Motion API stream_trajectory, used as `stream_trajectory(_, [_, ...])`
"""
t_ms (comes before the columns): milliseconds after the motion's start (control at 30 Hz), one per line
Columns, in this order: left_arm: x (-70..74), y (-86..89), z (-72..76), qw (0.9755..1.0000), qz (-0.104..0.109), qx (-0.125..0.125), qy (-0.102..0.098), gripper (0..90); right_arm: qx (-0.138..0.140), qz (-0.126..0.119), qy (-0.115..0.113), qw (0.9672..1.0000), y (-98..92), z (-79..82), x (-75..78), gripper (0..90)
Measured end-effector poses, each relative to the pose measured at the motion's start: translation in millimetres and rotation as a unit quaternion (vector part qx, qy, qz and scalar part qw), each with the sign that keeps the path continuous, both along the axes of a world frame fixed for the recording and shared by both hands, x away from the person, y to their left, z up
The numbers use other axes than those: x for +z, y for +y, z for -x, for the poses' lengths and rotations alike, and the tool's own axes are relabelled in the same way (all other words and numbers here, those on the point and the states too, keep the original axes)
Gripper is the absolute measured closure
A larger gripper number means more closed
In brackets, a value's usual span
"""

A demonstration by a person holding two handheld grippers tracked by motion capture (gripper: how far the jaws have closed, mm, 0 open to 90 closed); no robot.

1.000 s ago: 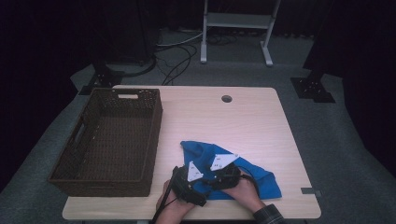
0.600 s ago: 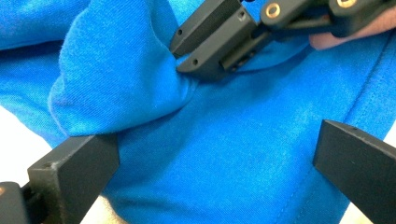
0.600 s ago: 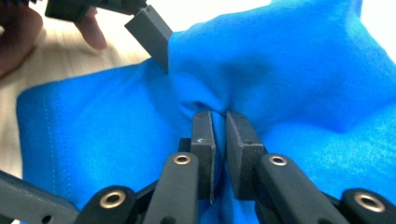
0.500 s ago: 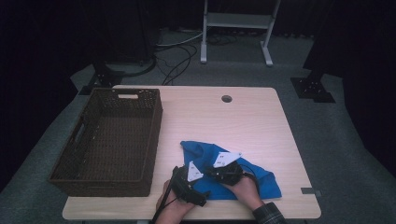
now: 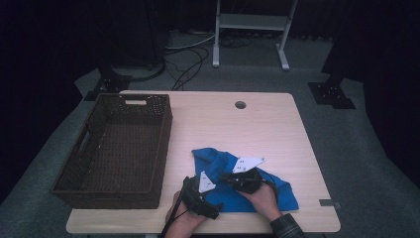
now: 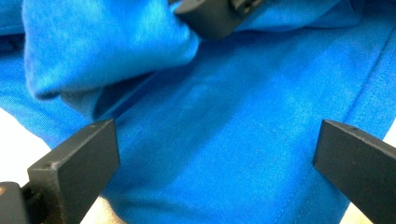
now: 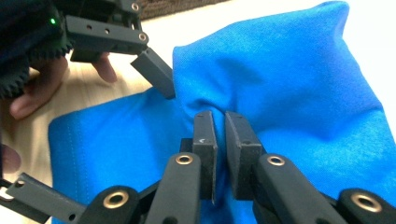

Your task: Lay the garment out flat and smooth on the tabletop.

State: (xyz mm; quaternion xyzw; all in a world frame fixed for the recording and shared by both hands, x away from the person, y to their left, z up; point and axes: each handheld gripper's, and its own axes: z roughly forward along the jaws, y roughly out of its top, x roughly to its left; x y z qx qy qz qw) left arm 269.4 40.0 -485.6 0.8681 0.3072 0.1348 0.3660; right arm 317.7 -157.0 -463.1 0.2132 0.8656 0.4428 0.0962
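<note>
A: What sits nearest the table's (image 5: 307,148) front edge?

B: Both hands. The left gripper (image 6: 210,154) hovers over the blue cloth (image 5: 223,163) with its jaws spread wide, nothing pinched between them.

A: And the other?

B: The right gripper (image 7: 219,135) has just been closing; its jaws are nipped together on a raised fold of that cloth.

A: Where does the cloth lie?

B: Rumpled on the table, just right of the brown wicker basket (image 5: 119,144). Beyond the basket, near the table's far edge, is a round hole (image 5: 240,105).
</note>
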Motion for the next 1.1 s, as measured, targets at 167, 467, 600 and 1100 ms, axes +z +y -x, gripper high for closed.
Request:
stream_trajectory(167, [-0.1,-0.1,0.1,1.0,0.001,0.0,0.0,0.2,-0.003,-0.009,0.003,1.0,-2.0,-1.8,1.6,83.3])
stream_trajectory(467, [-0.2,-0.1,0.1,1.0,0.001,0.0,0.0,0.2,-0.014,-0.031,0.007,0.9994,-8.0,-4.9,5.0,83.1])
stream_trajectory(600, [-0.2,-0.2,0.1,1.0,0.001,0.0,0.001,0.2,-0.012,-0.028,0.003,0.9995,-8.4,-5.4,6.3,83.1])
stream_trajectory(1100, [-0.1,-0.1,-0.4,1.0,0.001,-0.002,0.0,0.2,-0.021,-0.034,-0.009,0.9991,-17.1,-13.4,14.0,83.0])
